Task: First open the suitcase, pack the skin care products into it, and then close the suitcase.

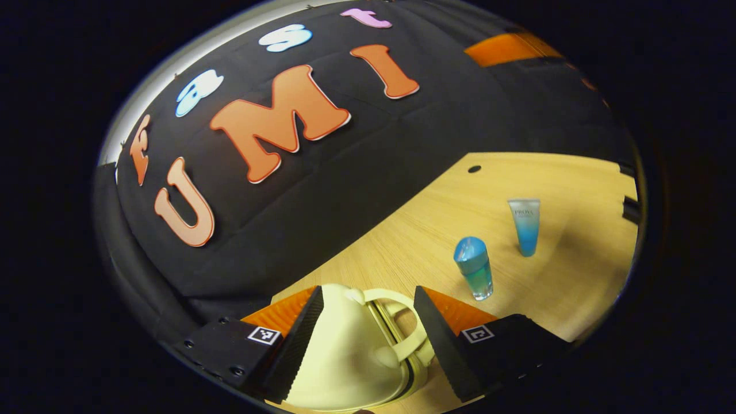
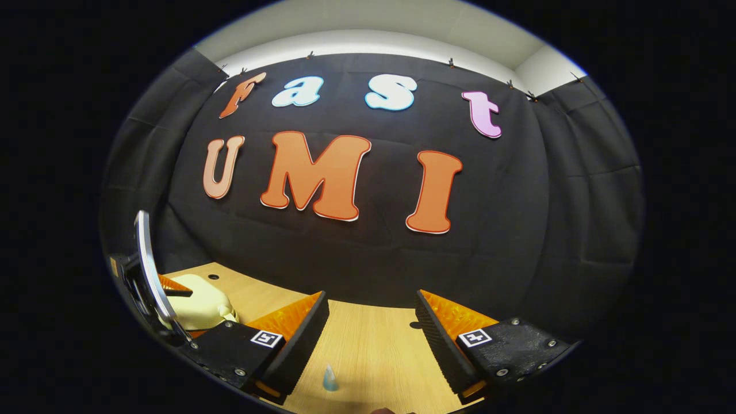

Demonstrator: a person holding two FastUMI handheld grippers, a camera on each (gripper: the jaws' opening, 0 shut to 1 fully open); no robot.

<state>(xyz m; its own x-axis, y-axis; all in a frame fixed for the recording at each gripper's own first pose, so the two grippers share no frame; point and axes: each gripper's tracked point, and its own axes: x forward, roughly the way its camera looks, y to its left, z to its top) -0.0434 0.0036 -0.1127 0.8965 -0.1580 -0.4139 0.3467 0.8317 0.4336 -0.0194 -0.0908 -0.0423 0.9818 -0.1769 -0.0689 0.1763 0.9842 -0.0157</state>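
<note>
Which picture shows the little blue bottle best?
The left gripper view. There the bottle stands upright on the table, whole and clear, beside a blue tube. In the right gripper view just the pointed top of what looks like the same bottle peeks up at the bottom edge, small and blurry.

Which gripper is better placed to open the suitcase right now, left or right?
Left. The left gripper has its open jaws on either side of the suitcase by its handle, while the right gripper hangs open over bare table.
</note>
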